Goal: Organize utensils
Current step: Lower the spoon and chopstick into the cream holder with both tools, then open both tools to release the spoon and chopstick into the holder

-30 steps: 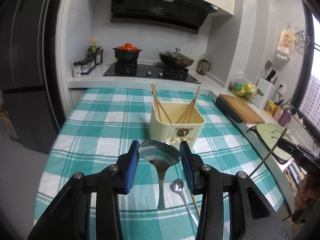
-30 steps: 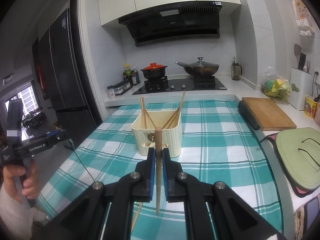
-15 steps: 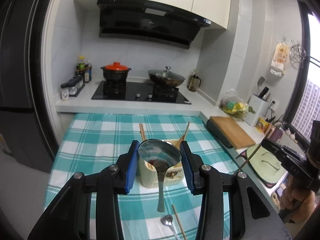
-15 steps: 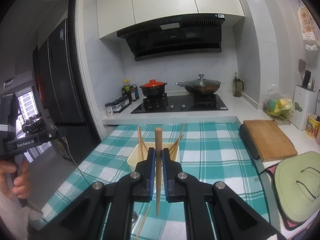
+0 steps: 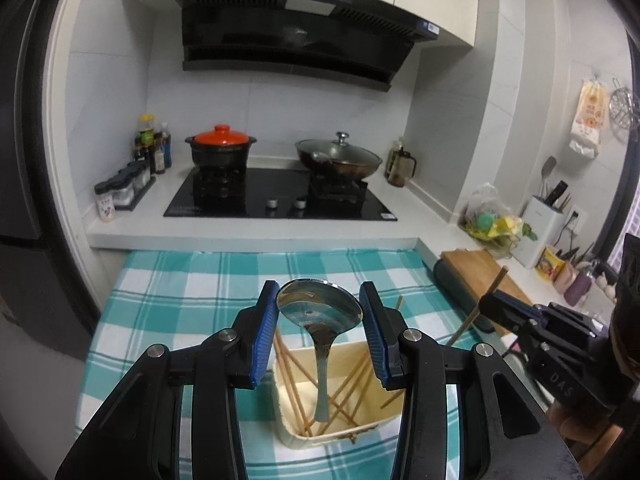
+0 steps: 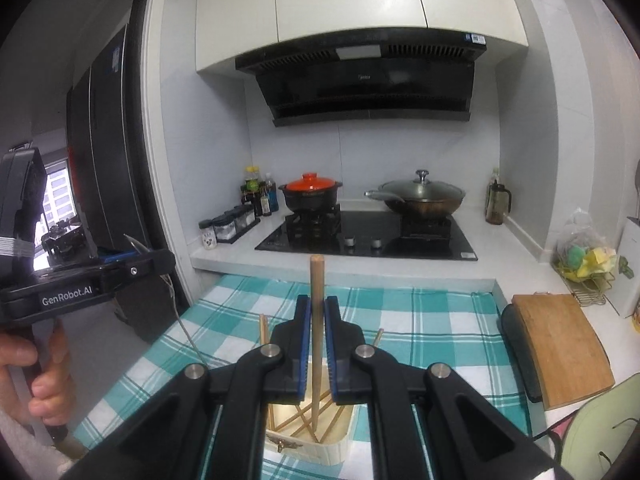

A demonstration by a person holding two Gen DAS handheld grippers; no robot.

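My left gripper (image 5: 319,310) is shut on the bowl of a steel spoon (image 5: 320,309), whose handle hangs down into the cream utensil box (image 5: 340,438) below. Several wooden chopsticks (image 5: 296,392) lean inside that box. My right gripper (image 6: 316,320) is shut on one upright wooden chopstick (image 6: 316,292), its lower end over the same box (image 6: 320,446) and the chopsticks in it (image 6: 298,416). In the left wrist view the right gripper (image 5: 486,304) shows at the right with its chopstick slanting. The left gripper (image 6: 132,256) appears at the left edge of the right wrist view.
The box stands on a teal checked tablecloth (image 5: 192,300). Behind it lie a white counter and black hob with an orange-lidded pot (image 5: 221,148) and a lidded wok (image 5: 338,158). A wooden cutting board (image 6: 560,344) and a green mat (image 6: 600,440) lie to the right. A hand (image 6: 36,376) holds the left tool.
Both grippers have risen and moved forward over the table, so the box now sits right under them. The spoon and chopstick stay gripped; the loose spoon on the cloth has left view.
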